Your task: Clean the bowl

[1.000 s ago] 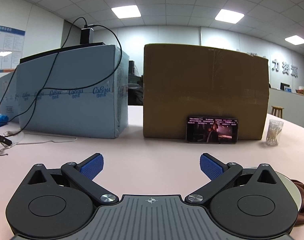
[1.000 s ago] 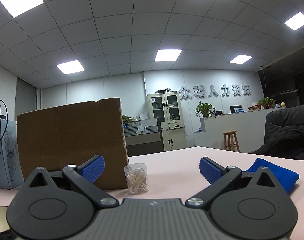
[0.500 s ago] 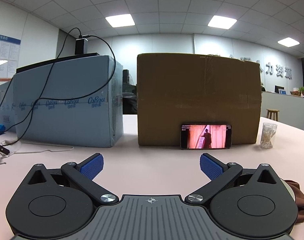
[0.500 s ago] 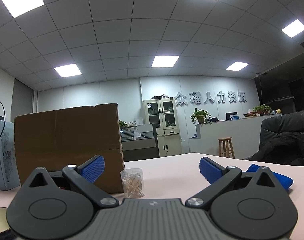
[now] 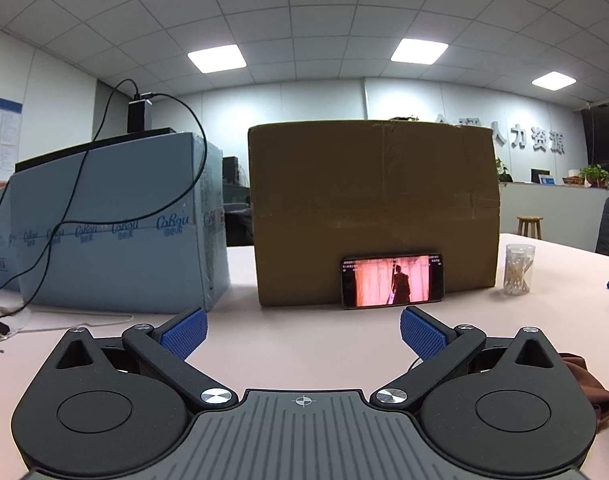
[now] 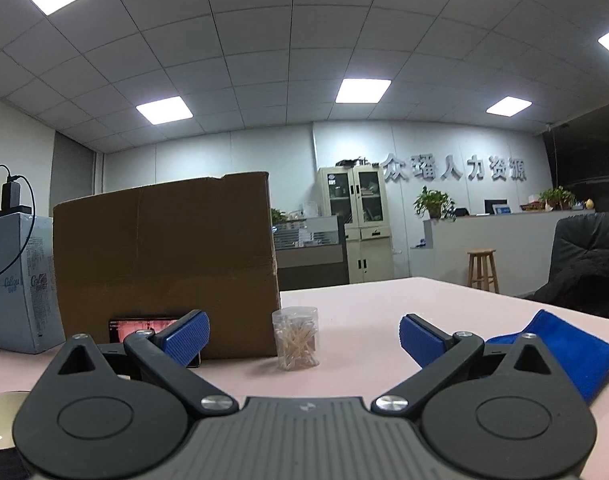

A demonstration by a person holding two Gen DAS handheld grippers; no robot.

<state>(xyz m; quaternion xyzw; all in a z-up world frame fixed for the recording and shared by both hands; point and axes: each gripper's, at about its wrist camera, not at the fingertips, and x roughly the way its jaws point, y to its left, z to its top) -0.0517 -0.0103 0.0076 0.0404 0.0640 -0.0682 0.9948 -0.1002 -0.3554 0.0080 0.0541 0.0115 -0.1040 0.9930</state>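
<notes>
Office, reception-type area. Grid ceiling [image 6: 304,60] w/ panel lights [image 6: 363,90]. Metal lettering [image 6: 454,168] on back wall, Chinese chars. Reception counter [image 6: 492,236] w/ monitor [image 6: 495,206], potted plants [image 6: 432,202]. Glass-door filing cabinet [image 6: 354,220]. Wood stool [image 6: 482,270], black chair [image 6: 588,256]. Notice board [image 5: 0,132] on left wall. Pink table [image 5: 304,344] w/ cardboard box [image 5: 372,208], blue carton [image 5: 112,224].

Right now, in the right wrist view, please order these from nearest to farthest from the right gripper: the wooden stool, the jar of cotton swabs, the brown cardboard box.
From the right gripper:
1. Jar of cotton swabs, just ahead, centre.
2. Brown cardboard box, behind it, left.
3. Wooden stool, beyond the table, right.
</notes>
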